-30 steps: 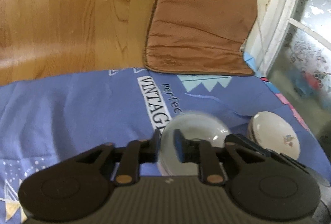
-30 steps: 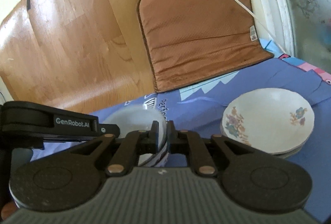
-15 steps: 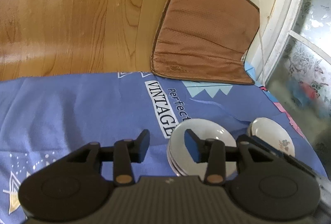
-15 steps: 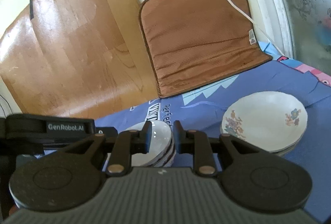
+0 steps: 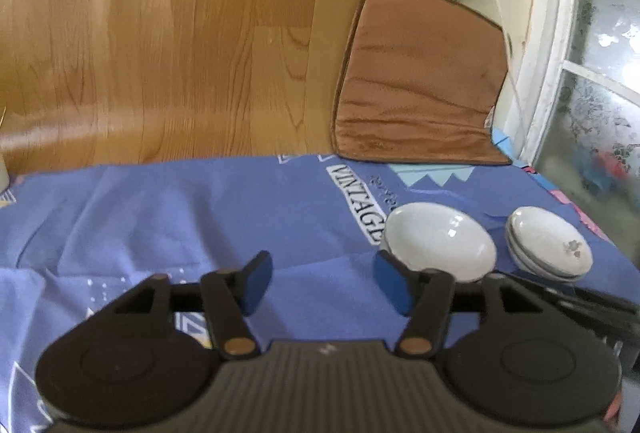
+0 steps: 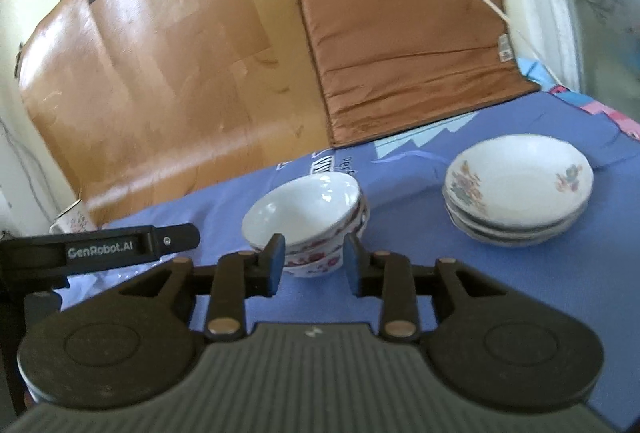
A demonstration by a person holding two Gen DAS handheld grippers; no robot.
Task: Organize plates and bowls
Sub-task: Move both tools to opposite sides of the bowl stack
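Stack of white floral-rimmed ceramic bowls sits just beyond right gripper, fingers spreading, nothing pinched. Left gripper fingers spreading over blue printed cloth, empty. Cloth reads "VINTAGE"; left gripper's side reads "GenRobot.AI".

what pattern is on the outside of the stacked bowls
Red flowers on white on the bowls, clearest in the right wrist view.

Blue printed cloth, stacked bowls, stacked plates, brown cushion

Left gripper: jaws opening, nothing between the blue pads, aimed toward 12 o'clock. Right gripper: jaws opening, empty, likewise pitched downward.
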